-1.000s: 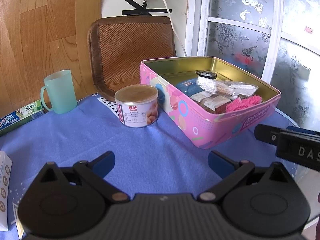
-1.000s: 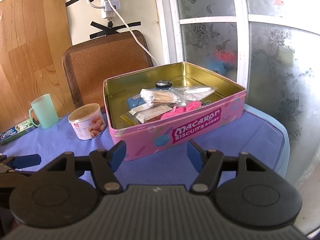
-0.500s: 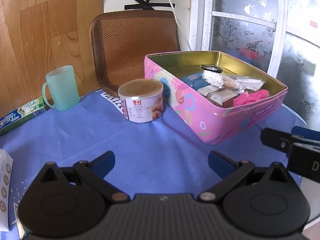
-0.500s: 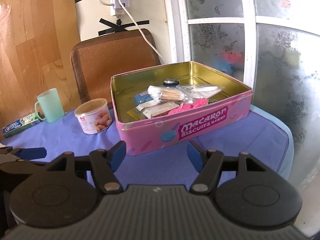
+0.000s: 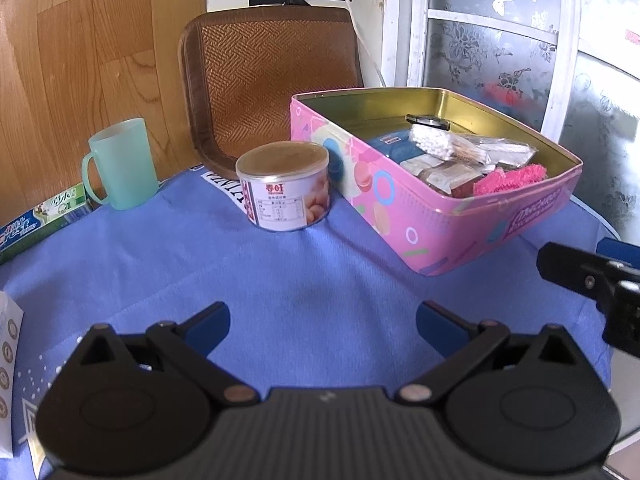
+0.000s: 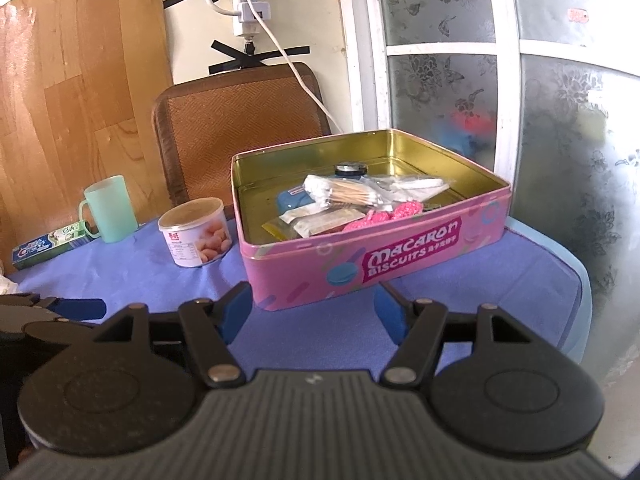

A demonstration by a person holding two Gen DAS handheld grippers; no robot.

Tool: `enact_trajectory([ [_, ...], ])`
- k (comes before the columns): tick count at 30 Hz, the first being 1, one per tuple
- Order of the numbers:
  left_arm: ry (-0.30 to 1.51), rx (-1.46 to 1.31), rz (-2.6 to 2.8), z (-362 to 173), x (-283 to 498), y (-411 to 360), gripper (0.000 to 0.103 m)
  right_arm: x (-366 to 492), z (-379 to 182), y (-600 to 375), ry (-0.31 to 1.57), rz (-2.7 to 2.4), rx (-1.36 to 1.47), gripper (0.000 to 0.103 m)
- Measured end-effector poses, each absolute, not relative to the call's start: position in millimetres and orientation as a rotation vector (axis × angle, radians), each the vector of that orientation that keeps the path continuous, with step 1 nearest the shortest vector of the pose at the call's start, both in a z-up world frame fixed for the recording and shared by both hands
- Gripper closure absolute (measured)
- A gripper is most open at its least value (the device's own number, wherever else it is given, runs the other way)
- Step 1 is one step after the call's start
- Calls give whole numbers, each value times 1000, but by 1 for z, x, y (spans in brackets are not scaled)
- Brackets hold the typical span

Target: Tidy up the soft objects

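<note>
The fluffy hot-pink knitted soft piece lay inside the open pink rectangular biscuit tin w/ gold interior, against the near wall at the tin's 5 o'clock corner in the right wrist view; in the left wrist view it sat at the tin's 3 o'clock end. Also in the tin: a clear bag of wooden-stemmed cotton swabs across the middle, flat clear-wrapped packets just beside the pink piece at its 9 o'clock, a blue item mostly buried under the swabs (can't tell what), and a small round black-rimmed object toward the far wall, 12 o'clock. Packet contents too small to read.

Tin stood on a blue cloth-covered table. At the tin's 9 o'clock, just beside it, a short round white plastic tub w/ tan lid and food label; further toward 9, a translucent mint-green plastic mug, then a green-and-blue toothpaste carton, cut off by the frame in the left view. A white box showed only an edge at the left view's 8 o'clock. A brown woven-back chair stood behind the table, at 11 o'clock.

Right gripper hung w/ blue pads apart, nothing between, just before the tin's near wall. Left gripper likewise spread wide over bare cloth, holding nothing.
</note>
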State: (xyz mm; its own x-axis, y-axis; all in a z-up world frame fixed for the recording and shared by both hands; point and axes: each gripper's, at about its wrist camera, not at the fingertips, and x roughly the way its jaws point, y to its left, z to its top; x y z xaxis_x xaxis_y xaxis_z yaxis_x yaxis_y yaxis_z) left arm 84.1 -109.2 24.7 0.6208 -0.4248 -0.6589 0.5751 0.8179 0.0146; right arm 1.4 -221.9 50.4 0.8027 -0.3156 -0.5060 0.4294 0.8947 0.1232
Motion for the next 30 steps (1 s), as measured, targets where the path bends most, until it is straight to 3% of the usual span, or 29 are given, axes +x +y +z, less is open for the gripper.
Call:
enact_trajectory([
  [30,720,231,-588,21,85,-110,0,1,47,-220,506,-394,246,34],
])
